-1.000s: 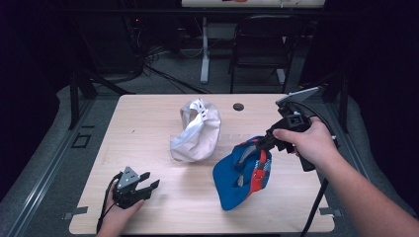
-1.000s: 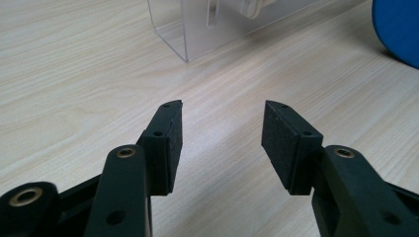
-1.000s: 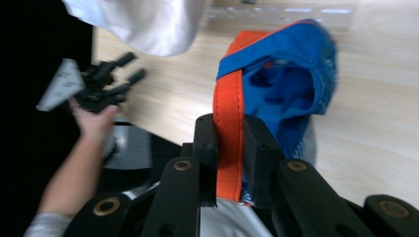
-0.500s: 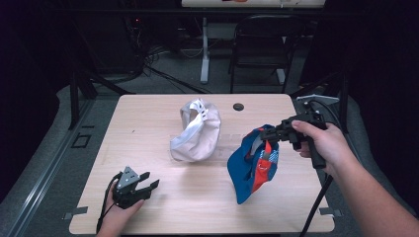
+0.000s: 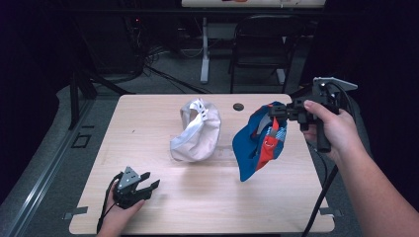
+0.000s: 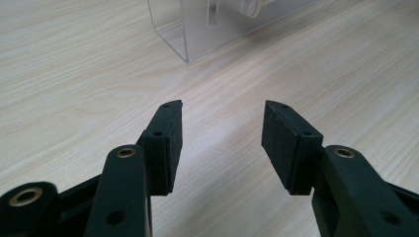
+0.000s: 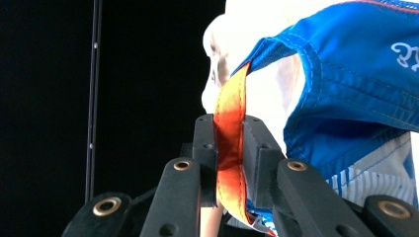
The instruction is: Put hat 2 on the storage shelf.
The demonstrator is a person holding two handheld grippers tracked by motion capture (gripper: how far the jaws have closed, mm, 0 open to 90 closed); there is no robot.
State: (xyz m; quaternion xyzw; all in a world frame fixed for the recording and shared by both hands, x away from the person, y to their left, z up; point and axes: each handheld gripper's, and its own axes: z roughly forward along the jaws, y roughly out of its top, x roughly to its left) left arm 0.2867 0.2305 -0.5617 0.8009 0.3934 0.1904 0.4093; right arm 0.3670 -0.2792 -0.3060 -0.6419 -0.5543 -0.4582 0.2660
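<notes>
Two handheld black tongs, bare forearms, no sleeves.
Left tongs (image 5: 148, 186) and right tongs (image 5: 274, 111): black jaws, flat dark pads, brass-ringed pivot holes, grey three-cornered top plates, black trailing cables.

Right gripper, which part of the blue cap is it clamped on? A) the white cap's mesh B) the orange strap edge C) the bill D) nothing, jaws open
B: in the right gripper view the right gripper has its jaws shut on the orange strap of the blue cap, which hangs lifted off the table.
</notes>
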